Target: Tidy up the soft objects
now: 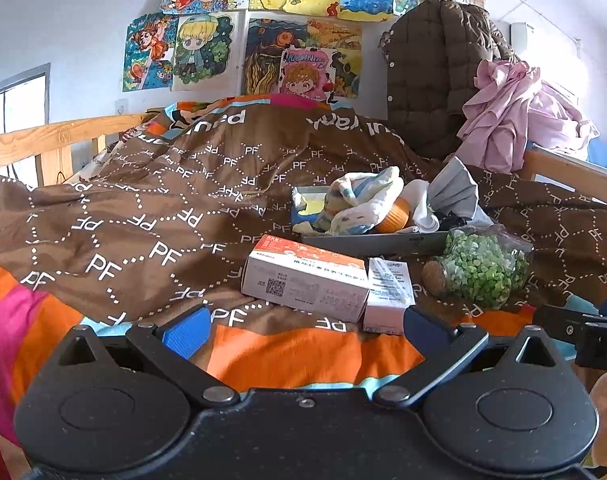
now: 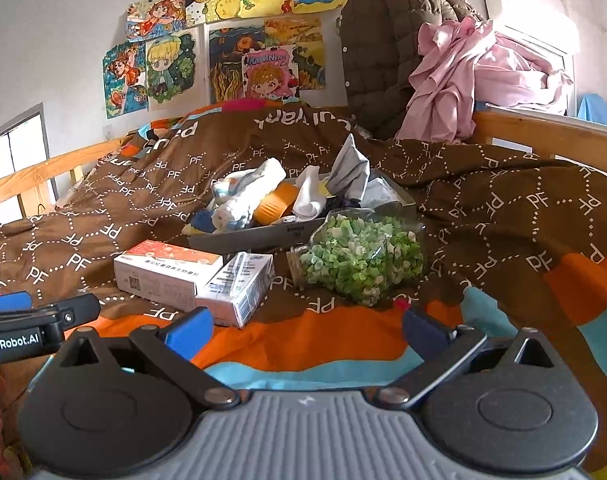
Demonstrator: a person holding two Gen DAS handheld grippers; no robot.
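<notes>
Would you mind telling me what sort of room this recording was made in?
Most likely a child's bedroom: a wooden bed frame under a brown quilt, cartoon drawings on the wall, and a padded jacket hanging nearby.

Wooden-railed bed (image 1: 43,140) under a brown "PF" quilt (image 1: 143,216); on it a grey tray (image 2: 263,236) of cloths, two cartons (image 1: 303,280) (image 2: 239,284) touching, and a bag of green pieces (image 2: 359,256).

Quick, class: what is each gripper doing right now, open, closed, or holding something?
Left gripper: open, holding nothing, above the quilt.
Right gripper: open, holding nothing.
</notes>
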